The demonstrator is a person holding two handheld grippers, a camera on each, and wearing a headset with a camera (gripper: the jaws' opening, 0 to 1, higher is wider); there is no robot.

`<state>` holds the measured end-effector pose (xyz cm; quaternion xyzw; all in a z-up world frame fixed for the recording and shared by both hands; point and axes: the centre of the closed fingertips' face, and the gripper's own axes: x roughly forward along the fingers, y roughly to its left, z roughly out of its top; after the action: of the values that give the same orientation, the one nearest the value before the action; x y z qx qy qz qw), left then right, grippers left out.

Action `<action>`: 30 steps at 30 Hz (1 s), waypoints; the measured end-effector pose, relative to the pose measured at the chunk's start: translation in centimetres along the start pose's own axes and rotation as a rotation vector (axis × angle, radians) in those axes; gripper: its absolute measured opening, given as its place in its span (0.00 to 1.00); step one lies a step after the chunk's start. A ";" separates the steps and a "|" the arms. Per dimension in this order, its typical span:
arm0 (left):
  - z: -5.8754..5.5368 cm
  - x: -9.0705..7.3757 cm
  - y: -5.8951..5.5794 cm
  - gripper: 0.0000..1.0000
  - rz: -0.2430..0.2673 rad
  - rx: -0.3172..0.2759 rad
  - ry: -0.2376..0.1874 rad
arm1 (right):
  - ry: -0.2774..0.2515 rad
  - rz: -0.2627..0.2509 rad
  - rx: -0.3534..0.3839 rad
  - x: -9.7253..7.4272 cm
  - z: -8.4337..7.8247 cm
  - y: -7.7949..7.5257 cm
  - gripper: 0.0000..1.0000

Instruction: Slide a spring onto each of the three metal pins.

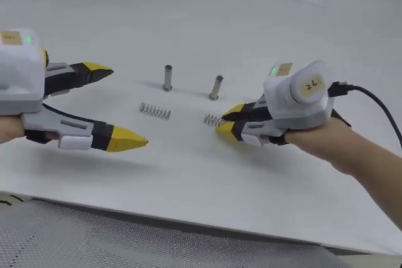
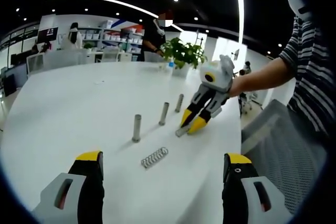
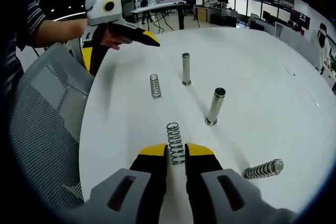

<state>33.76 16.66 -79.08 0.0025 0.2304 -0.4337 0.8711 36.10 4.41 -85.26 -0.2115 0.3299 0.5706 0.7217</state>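
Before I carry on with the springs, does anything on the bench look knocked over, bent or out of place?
Nothing stands out. One bare pin and the other bare pin stand upright, a loose spring lies on the white table beside them, and the right hand-held gripper is shut on a second spring.

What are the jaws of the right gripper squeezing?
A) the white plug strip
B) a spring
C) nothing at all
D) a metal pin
B: in the right gripper view, the right gripper has its jaws closed on one end of a spring.
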 end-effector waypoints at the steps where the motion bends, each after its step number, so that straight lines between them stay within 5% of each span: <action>1: 0.0 0.0 0.0 0.92 -0.001 0.001 0.000 | 0.003 0.001 -0.007 0.0 -0.1 0.0 0.09; 8: -0.2 0.2 -0.3 0.91 -0.007 0.003 0.014 | 0.008 0.005 -0.033 0.1 -0.1 0.0 0.08; 19: 0.0 0.6 -1.6 0.87 -0.055 0.017 0.030 | -0.015 0.008 -0.078 -2.1 0.9 0.2 0.08; 30: 0.2 1.6 -3.6 0.81 -0.150 0.051 0.067 | -0.008 0.024 -0.198 -3.3 1.7 1.1 0.08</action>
<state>31.95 13.22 -78.83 0.0219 0.2478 -0.5029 0.8278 34.96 3.59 -81.63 -0.2756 0.2715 0.6099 0.6917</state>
